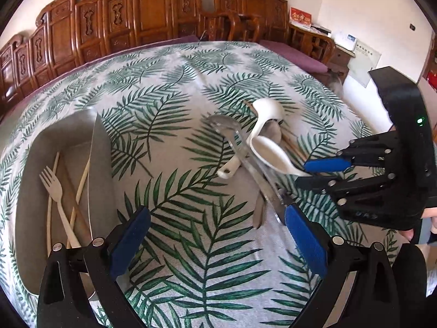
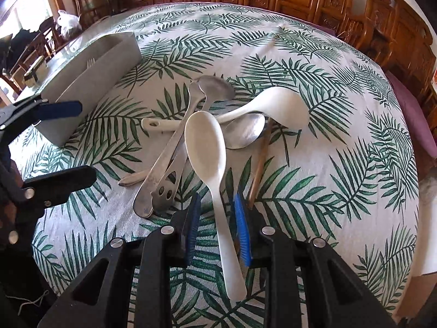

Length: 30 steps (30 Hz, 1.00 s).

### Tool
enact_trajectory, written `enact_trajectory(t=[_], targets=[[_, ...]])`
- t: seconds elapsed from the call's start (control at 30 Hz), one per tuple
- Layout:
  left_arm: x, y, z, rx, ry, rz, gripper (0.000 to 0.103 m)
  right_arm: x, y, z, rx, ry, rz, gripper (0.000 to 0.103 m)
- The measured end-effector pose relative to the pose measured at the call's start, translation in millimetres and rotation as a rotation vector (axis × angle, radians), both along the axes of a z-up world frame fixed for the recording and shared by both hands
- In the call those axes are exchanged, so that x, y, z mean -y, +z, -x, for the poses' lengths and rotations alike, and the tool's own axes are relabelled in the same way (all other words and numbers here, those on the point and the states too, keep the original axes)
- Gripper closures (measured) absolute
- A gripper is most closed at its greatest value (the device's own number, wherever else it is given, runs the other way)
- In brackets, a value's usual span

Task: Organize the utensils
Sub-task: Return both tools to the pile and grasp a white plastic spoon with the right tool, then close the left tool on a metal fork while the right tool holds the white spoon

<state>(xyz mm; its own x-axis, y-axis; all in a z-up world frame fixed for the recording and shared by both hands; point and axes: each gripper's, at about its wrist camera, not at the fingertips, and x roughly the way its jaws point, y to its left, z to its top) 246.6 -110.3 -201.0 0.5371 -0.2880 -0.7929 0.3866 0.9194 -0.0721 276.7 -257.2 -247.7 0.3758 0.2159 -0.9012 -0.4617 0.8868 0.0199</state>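
My table (image 1: 207,246) carries a white cloth printed with green fern leaves; carved wooden chairs (image 1: 90,30) line its far edge.

Grey organizer tray (image 1: 30,191) sits on the cloth ahead and to the left of my left gripper. In it: a pale fork (image 1: 56,196) and pale chopsticks (image 1: 79,191), lying lengthwise.

Utensil pile (image 2: 202,136) lies well apart from the tray. It contains a large white ladle (image 2: 275,106), metal spoons (image 2: 245,132), a slotted metal handle (image 2: 169,183) and a brown chopstick (image 2: 259,164), all crossing one another.

Left gripper (image 1: 218,235): jaws spread wide, nothing between them, above bare cloth between tray and pile.

Right gripper (image 2: 217,227): blue pads straddle the handle of a white spoon (image 2: 207,139), narrow gaps visible on both sides, so not pinching it. The spoon's bowl rests on the pile; its handle runs back between my fingers and beyond them.
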Motion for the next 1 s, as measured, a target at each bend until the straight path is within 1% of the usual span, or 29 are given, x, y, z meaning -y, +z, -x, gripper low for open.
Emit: enact_trajectory(t=[0.03, 0.07, 0.1, 0.2, 0.27, 0.43, 0.5, 0.57, 0.6, 0.67, 0.7, 0.77, 0.9, 0.93, 1.0], targets=[[0.9, 0.9, 0.6, 0.002, -0.004, 0.002, 0.008, -0.7, -0.4, 1.5, 0.002, 0.005, 0.004, 0.084], [1.8, 1.8, 1.0, 0.002, -0.007, 0.004, 0.008, -2.1, -0.5, 2.9, 0.003, 0.013, 0.005, 0.087], [2.9, 2.0, 0.9, 0.002, -0.009, 0.007, 0.008, -3.7, -0.4, 4.7, 0.004, 0.018, 0.008, 0.094], [5.8, 1.7, -0.5, 0.004, -0.012, 0.003, 0.008, -6.6, 0.0, 9.1, 0.014, 0.018, 0.015, 0.095], [7.4, 1.3, -2.0, 0.003, -0.012, 0.005, 0.008, -2.4, 4.8, 14.8, 0.037, -0.005, 0.000, 0.095], [16.8, 2.7, -5.6, 0.013, -0.025, 0.011, 0.008, 21.2, 34.8, 29.5, 0.097, -0.086, -0.076, 0.095], [21.8, 2.9, -10.2, -0.001, -0.026, 0.023, 0.015, 30.4, 41.7, 36.6, 0.107, -0.112, -0.087, 0.095], [27.1, 1.9, -16.2, -0.027, -0.016, 0.038, 0.024, 38.1, 45.6, 41.9, 0.113, -0.130, -0.093, 0.095], [29.5, 1.2, -18.2, -0.036, -0.016, 0.045, 0.026, 41.8, 47.6, 44.6, 0.116, -0.136, -0.094, 0.095], [34.3, -2.2, -21.5, -0.049, -0.016, 0.043, 0.038, 49.0, 50.2, 49.6, 0.121, -0.143, -0.101, 0.095], [37.3, -5.3, -23.8, -0.055, -0.013, 0.032, 0.041, 52.0, 51.9, 50.8, 0.123, -0.149, -0.106, 0.095], [41.2, -10.9, -28.5, -0.070, -0.005, 0.019, 0.055, 59.0, 55.2, 51.2, 0.126, -0.164, -0.124, 0.095], [41.6, -22.1, -41.2, -0.099, 0.038, 0.022, 0.068, 61.5, 59.6, 50.0, 0.134, -0.170, -0.142, 0.094], [41.0, -25.5, -44.4, -0.122, 0.044, 0.028, 0.076, 61.5, 60.8, 50.3, 0.136, -0.170, -0.146, 0.094], [38.9, -27.7, -50.0, -0.157, 0.059, 0.053, 0.079, 60.9, 62.0, 51.0, 0.137, -0.169, -0.151, 0.094]])
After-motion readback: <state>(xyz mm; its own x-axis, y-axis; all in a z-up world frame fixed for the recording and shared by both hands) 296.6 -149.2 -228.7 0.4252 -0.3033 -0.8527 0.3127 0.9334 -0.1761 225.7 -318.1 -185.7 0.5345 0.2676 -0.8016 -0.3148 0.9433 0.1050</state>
